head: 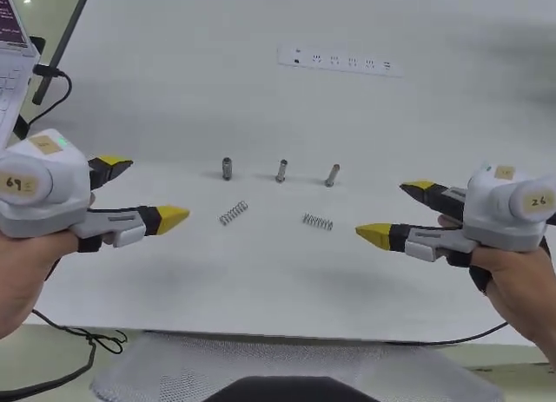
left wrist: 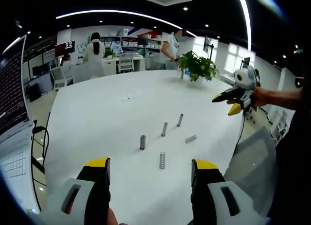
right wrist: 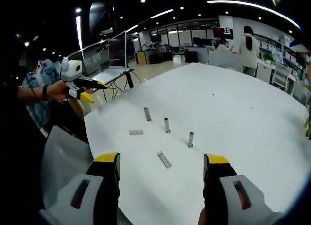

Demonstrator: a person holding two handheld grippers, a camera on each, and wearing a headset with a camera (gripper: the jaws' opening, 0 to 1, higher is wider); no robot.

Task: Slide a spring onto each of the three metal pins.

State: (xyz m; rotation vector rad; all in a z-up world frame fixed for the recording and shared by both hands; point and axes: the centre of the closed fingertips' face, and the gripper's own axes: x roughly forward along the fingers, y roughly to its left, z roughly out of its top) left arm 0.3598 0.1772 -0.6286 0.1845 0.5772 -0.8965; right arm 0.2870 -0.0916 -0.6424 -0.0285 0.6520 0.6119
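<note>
Springs, two of them, lie loose on the white desk, on the person's side of a row of three upright metal pins. In the head view the left spring lies slanted just in front of the gap between the left pin and the middle pin. The right spring lies in front of the gap between the middle pin and the right pin. Neither loose spring touches a pin. The left pin looks thicker and darker than the other two; whether a spring already sits on it I cannot tell. The left claw hovers above the desk well to the left of the row, held in a hand, its yellow-tipped jaws spread wide with nothing between them. The right claw hovers well to the right of the row, likewise spread and empty. Both point inward toward the pins. Farther back on the desk lies a white power strip. An open laptop stands at the far left edge, with a black cable beside it. In the left gripper view a green plant stands at the far end of the desk.
</note>
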